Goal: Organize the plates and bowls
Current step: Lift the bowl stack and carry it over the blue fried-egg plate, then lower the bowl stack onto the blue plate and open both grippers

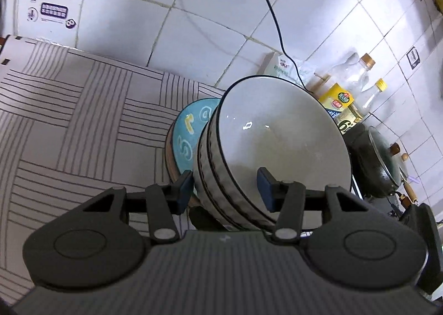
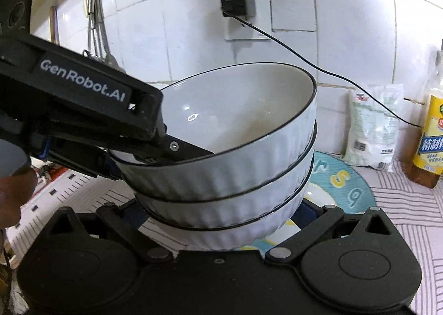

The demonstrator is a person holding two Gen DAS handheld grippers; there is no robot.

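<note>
Three nested white ribbed bowls (image 1: 277, 148), black-rimmed, stood tilted in the left wrist view, over a blue lettered plate (image 1: 191, 135) on the striped mat (image 1: 69, 121). Left gripper (image 1: 225, 190): jaws part open, clamped across the stack's rim, one pad inside, one outside. Right wrist view: left gripper (image 2: 166, 154), marked "GenRobot.AI", pinched the top bowl's rim. Right gripper (image 2: 224, 212): fingertips hidden behind the stack (image 2: 229, 176); grip indeterminate. Oil bottle (image 2: 432, 126), Chinese label.
</note>
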